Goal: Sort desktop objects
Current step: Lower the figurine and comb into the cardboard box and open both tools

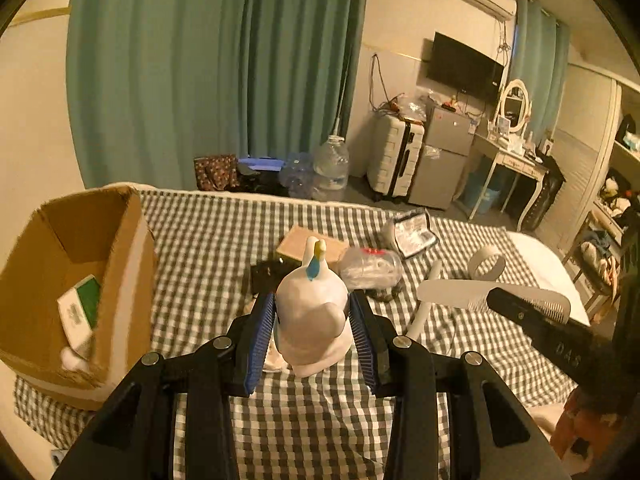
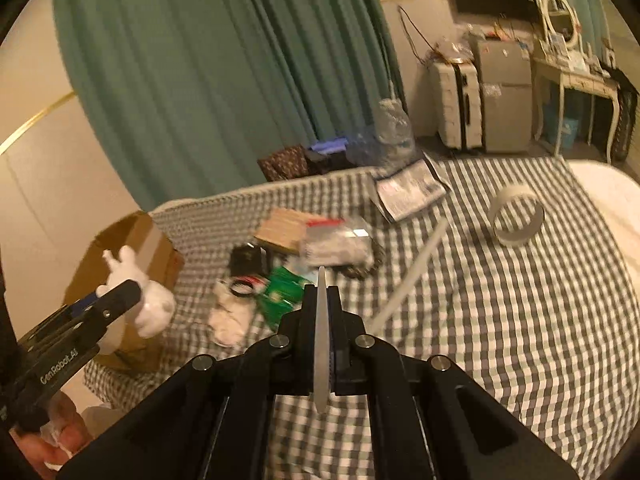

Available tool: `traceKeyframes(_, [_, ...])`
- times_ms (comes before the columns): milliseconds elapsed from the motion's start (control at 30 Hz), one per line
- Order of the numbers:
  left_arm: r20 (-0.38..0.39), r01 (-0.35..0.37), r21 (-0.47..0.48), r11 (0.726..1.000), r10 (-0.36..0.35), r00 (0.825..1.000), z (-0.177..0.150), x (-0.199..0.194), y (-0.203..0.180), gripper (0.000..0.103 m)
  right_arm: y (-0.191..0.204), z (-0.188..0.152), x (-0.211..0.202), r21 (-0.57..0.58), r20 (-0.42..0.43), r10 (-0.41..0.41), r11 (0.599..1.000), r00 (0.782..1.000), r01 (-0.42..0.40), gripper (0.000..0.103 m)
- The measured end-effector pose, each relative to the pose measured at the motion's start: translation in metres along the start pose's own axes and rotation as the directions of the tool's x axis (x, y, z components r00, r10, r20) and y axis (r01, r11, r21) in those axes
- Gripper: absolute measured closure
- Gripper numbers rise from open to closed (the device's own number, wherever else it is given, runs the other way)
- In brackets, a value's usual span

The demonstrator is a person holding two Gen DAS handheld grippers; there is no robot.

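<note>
Checkered bedspread (image 1: pixel 200 240) below; left tongs (image 1: pixel 312 320) pinch white duck figurine (image 1: pixel 310 312), neck forward-up; right tongs (image 2: pixel 322 300) clamp comb (image 2: pixel 321 344) edge-on.

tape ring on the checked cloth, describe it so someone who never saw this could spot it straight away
Start at the grey-and-white checked cloth covering the bed and look to its far right side, near the bare white mattress edge. There the white hollow tape ring stands on its edge, apart from the central clutter. It is the only open hoop on the cloth; its nearest neighbour, the long white rod, is straight.
</note>
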State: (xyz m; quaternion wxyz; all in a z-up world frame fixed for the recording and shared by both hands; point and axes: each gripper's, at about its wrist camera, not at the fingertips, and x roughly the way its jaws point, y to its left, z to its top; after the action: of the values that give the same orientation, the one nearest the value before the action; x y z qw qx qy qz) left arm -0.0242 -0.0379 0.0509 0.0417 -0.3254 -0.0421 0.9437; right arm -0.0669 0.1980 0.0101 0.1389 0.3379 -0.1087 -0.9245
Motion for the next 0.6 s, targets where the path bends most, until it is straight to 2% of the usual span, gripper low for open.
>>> traceKeyframes(133, [0.04,-0.036,0.016,0.999,0.035,0.999,0.021,-0.024,0.006,0.064,0.026,0.011,-0.016,-0.028,0.033,0.04,0.999,0.999,-0.039,0.099])
traceKeyframes(333, [0.065,-0.054,0.006,0.999,0.053,0.996,0.046,-0.043,0.025,0.064,0.071,0.032,-0.033,-0.081,0.077,0.098,0.992,0.992,-0.092,0.099])
traceKeyframes(433, [0.073,-0.073,0.005,0.997,0.073,0.995,0.051,-0.048,0.043,0.064,0.092,0.037,-0.034,-0.117,0.088,0.109,0.988,0.99,-0.098,0.099])
traceKeyframes(600, [0.042,-0.12,-0.063,0.991,0.123,0.992,0.054,-0.05,0.096,0.064,0.129,0.043,-0.021,-0.159,0.066,0.158,0.976,0.985,-0.146,0.099])
